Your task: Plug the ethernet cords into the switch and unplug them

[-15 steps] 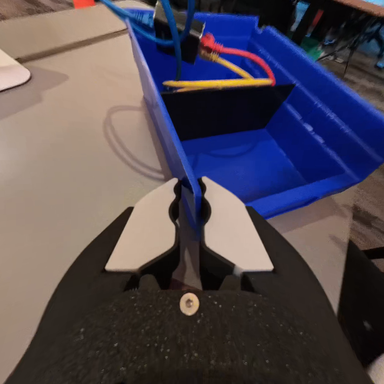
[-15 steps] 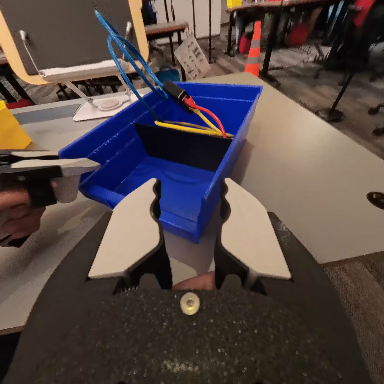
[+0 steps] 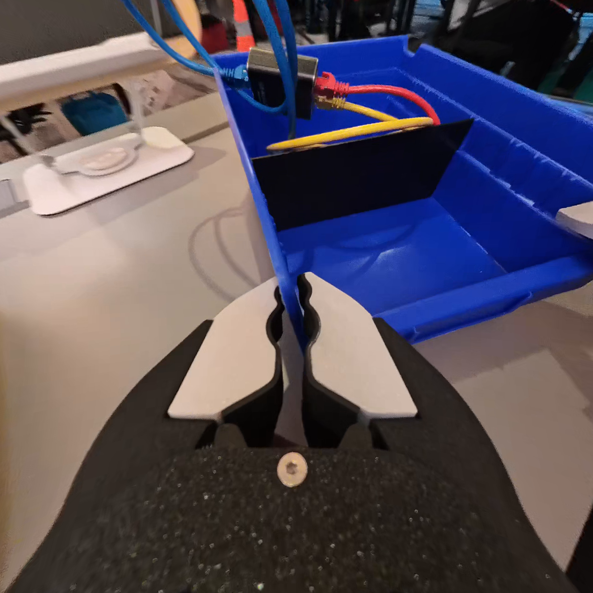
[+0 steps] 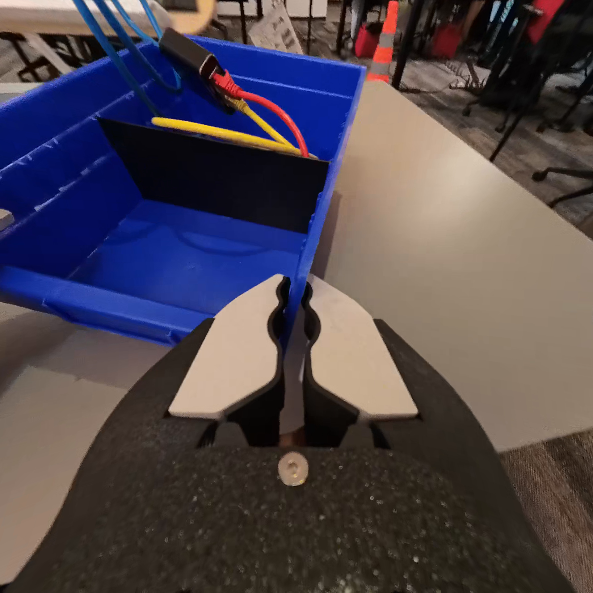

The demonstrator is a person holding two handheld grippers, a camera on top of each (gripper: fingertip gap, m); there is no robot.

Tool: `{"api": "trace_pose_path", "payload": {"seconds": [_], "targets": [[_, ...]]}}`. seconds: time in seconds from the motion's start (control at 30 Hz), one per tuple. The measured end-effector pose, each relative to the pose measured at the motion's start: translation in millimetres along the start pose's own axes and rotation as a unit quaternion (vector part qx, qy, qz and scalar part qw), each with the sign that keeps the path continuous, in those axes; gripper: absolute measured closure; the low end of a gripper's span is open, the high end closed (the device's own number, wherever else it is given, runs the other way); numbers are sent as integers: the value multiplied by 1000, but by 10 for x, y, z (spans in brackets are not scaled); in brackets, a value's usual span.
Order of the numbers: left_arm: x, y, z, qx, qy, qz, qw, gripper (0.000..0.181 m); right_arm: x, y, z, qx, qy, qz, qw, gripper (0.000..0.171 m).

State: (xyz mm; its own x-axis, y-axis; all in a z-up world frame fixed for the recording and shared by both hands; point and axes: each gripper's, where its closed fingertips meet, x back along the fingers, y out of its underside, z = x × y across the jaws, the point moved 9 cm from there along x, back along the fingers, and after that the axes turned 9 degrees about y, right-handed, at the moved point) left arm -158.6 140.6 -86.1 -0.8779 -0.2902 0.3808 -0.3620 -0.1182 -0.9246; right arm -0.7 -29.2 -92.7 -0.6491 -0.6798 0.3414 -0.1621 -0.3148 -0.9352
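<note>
Both grippers are clamping the blue bin (image 3: 417,308) by its side walls — the left gripper (image 3: 290,282) is pinching the wall at the bin's 9 o'clock side, the right gripper (image 4: 296,284) is pinching the opposite wall at 3 o'clock, each with its jaws closed on thin plastic. Judging from the paired hold, the person is steadying or shifting the bin on the grey table (image 4: 449,256) so the contents face them. The switch (image 3: 282,83), a small black box, is sitting propped high in the far compartment at 12 o'clock, behind the black divider (image 3: 353,179). A red cord (image 3: 385,91) and a yellow cord (image 3: 353,110) are plugged into its right end, blue cords (image 3: 179,38) are entering its left — so unplugging appears to be the work ahead.
</note>
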Motion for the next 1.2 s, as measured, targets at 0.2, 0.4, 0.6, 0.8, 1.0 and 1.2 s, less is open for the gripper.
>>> {"api": "trace_pose_path", "payload": {"seconds": [0.2,0.4,0.6,0.8,1.0,1.2], "targets": [[479,123,-398,15,-89,12,996,175,-84,-150,-582,35,-76,37,996,165],[724,366,-832,66,-137,-18,988,176,-304,-210,-1150,85,-152,23,984,164],[687,369,-674,19,-99,-34,994,167,-522,-238,-1043,45,-143,-7,989,168],[1267,191,-703,-49,-185,80,978,163,-611,-241,-691,36,-189,-71,979,102],[2446,413,-1590,61,-350,205,912,157,-335,-375,-658,45,-200,26,978,123],[2775,1057,-2437,255,-309,107,910,126,-5,-541,-960,87,-235,102,963,122]]}}
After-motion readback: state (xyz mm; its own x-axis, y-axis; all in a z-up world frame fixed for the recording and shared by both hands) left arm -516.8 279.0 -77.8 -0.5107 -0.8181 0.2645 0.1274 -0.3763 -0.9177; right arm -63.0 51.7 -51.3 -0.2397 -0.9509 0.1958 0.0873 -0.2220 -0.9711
